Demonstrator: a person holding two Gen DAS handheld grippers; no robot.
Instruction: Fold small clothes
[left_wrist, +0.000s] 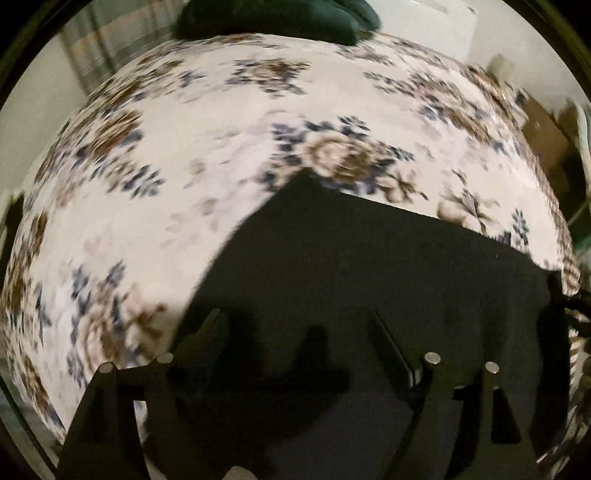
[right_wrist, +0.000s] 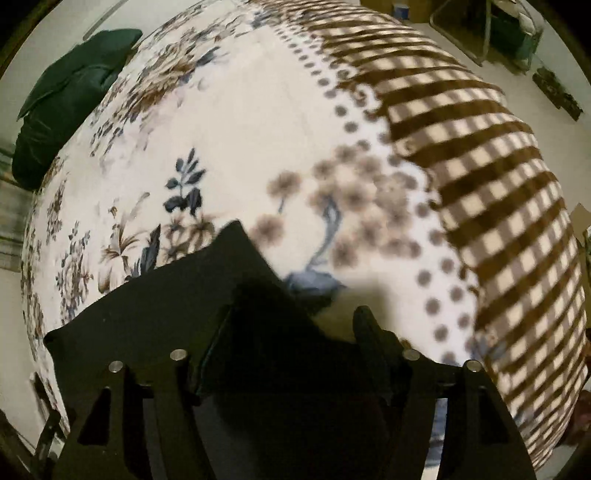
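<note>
A black garment (left_wrist: 369, 266) lies flat on a floral bedspread (left_wrist: 221, 155); it also shows in the right wrist view (right_wrist: 166, 314). My left gripper (left_wrist: 299, 325) is open, its fingers spread wide just above the black cloth. My right gripper (right_wrist: 291, 321) is open too, its fingers apart over the garment's pointed corner (right_wrist: 236, 229). A dark green garment (right_wrist: 70, 96) lies bunched at the bed's far edge; it also shows in the left wrist view (left_wrist: 277, 18).
A brown-and-white checked border (right_wrist: 498, 184) runs along the right side of the bedspread. Boxes and a clear container (right_wrist: 509, 33) stand on the floor beyond the bed.
</note>
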